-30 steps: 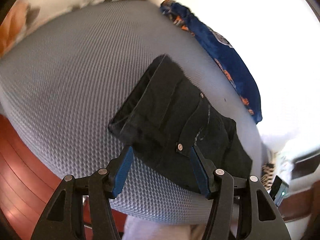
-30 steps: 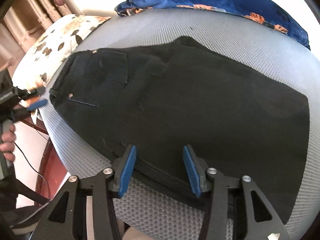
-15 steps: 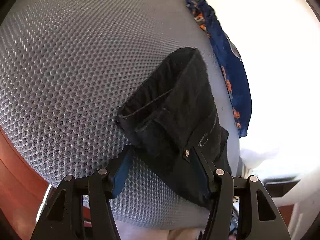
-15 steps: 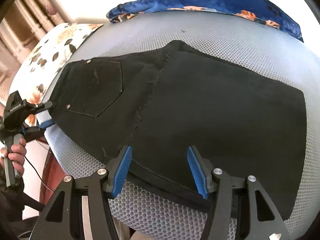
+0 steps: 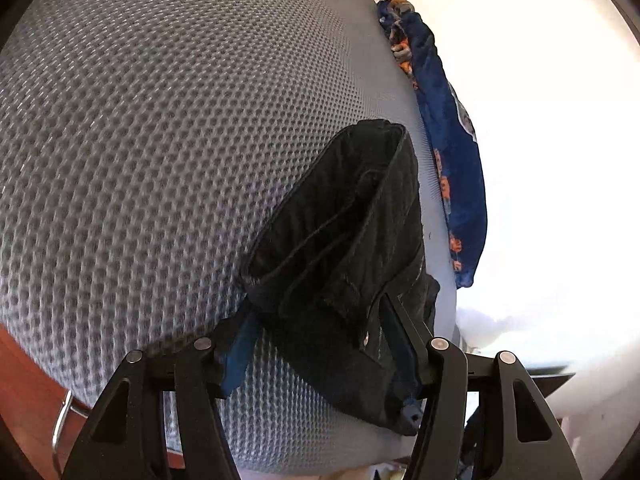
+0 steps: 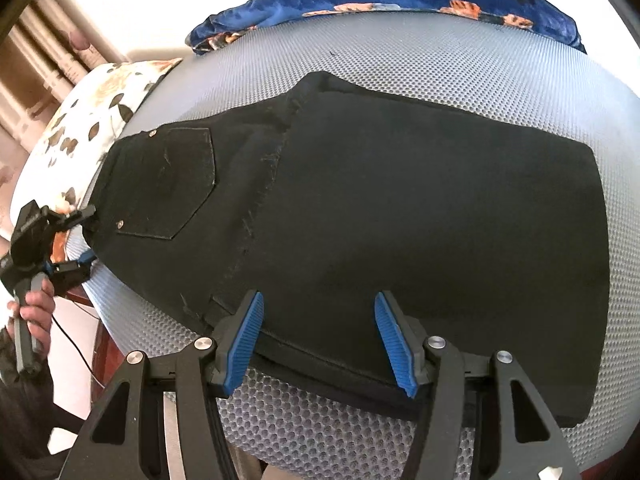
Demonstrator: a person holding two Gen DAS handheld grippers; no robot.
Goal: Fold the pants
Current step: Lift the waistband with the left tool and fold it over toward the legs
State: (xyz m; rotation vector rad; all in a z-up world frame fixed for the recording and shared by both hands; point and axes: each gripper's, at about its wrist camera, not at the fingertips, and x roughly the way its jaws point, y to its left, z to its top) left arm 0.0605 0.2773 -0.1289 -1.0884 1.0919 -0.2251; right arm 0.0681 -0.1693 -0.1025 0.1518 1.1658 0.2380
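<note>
So: right gripper (image 6: 318, 338) spread wide, just been opening, near hem of black pants (image 6: 400, 216) between unclamped pads. Left gripper (image 6: 80, 236) at frame's left, straddling waistband, grip unclear. Pants flat mid-frame on grey mesh mattress (image 6: 460, 64).

Matt black denim pants (image 6: 400, 208) — on dimpled grey mesh mattress (image 5: 160, 140).

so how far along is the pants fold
Partly done: the black pants lie flat on the grey mesh mattress, apparently folded leg over leg. In hand: the left gripper straddles the waistband end, the right gripper, just opened wider, the near edge. Left: folding them shorter.
</note>
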